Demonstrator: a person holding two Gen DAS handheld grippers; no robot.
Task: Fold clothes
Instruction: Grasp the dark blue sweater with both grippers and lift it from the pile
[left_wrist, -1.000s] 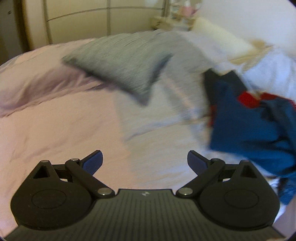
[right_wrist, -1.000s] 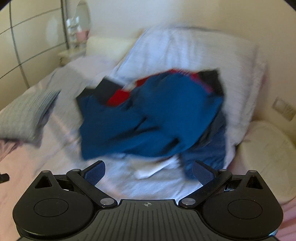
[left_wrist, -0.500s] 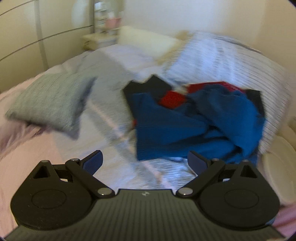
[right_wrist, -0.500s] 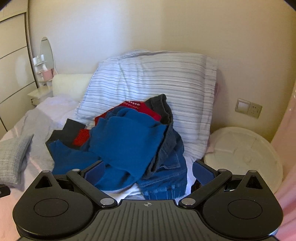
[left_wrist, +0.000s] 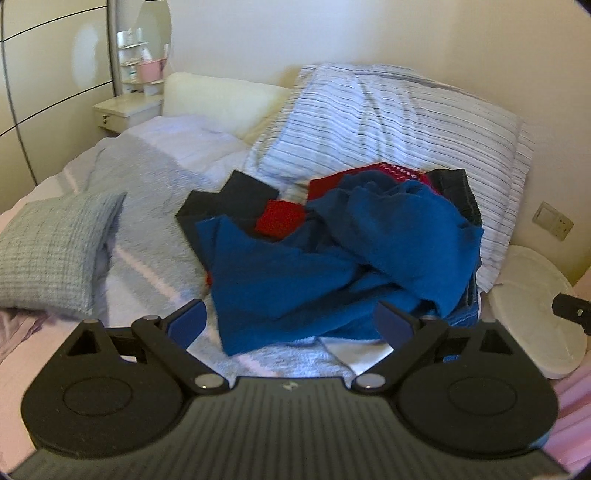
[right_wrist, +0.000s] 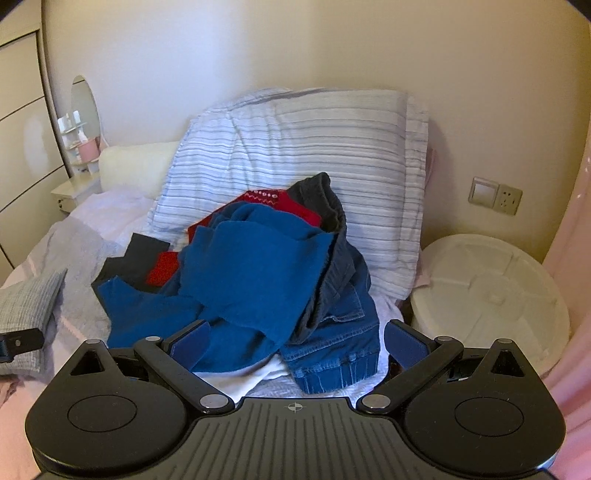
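bare bedding (left_wrist: 147, 266) lay free between the grey cushion (left_wrist: 55, 254) and the clothes pile (left_wrist: 332, 254). the striped pillow (right_wrist: 314, 155) walled the pile's far side, and a white round lid (right_wrist: 491, 291) crowded its right.

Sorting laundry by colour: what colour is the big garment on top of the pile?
Deep blue; the top garment shows best in the right wrist view.

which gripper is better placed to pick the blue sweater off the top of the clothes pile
Probably left. The left gripper, open, frames the blue sweater squarely; the right gripper, also open, faces the jeans.
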